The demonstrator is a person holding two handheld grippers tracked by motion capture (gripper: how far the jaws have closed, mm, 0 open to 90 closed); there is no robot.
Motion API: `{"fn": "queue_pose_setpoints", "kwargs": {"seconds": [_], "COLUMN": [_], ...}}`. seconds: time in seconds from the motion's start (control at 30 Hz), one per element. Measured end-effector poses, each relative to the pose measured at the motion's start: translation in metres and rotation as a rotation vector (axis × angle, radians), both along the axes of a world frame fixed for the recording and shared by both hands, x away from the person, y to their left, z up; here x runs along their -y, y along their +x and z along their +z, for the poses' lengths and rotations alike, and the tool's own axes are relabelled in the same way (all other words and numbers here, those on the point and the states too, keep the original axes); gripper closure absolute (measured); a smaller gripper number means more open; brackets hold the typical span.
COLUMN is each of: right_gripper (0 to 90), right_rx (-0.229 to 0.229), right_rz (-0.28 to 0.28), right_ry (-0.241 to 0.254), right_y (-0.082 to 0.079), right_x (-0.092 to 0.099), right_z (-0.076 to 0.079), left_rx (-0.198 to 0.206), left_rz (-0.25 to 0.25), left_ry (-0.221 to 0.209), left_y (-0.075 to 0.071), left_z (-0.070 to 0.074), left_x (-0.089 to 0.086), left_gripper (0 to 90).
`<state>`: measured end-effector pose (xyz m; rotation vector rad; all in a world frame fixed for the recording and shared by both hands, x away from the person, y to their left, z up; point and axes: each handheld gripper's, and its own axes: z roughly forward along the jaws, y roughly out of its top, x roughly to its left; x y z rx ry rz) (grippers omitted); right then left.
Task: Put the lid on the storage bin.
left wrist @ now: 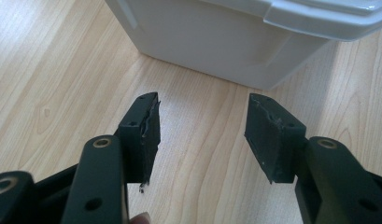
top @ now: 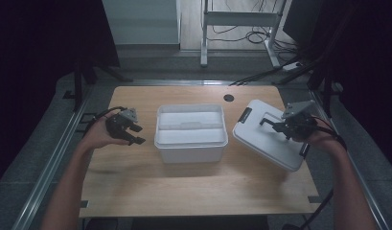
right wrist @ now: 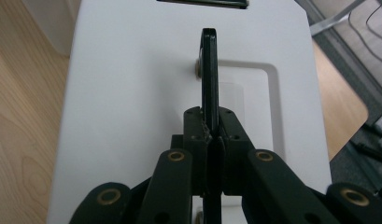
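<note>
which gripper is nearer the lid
Right: the right gripper is shut on the lid's black handle. The left gripper is beyond the box, open.

A light wooden table (top: 136,182) carries the things. An open white storage box (top: 191,132) stands directly on it, near the middle and somewhat toward the far edge. A small dark round cable hole (top: 228,97) sits by the far edge.
</note>
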<state>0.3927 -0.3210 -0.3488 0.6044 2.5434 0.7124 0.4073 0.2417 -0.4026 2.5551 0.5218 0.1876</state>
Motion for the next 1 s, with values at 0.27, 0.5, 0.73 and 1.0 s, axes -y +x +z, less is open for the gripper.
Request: {"fn": "queue_pose_setpoints", "kwargs": {"seconds": [0.27, 0.5, 0.73, 1.0], "right_gripper": [83.6, 83.5, 83.5, 83.5], "right_rx": [0.041, 0.062, 0.052, 0.055], "right_rz": [0.035, 0.068, 0.119, 0.174], "right_ry": [0.009, 0.010, 0.000, 0.008], "right_y": [-0.001, 0.001, 0.007, 0.015], "right_x": [-0.007, -0.019, -0.041, -0.069], "right_z": [0.025, 0.039, 0.047, 0.054], "left_rx": [-0.002, -0.006, -0.011, -0.013], "left_rz": [-0.001, 0.003, 0.003, 0.012], "left_ry": [0.002, 0.002, 0.004, -0.001], "left_y": [0.000, 0.000, 0.000, -0.003], "left_z": [-0.003, -0.004, -0.005, -0.007], "left_x": [-0.002, -0.002, -0.005, -0.010], "left_gripper": [45.9, 45.9, 45.9, 46.0]}}
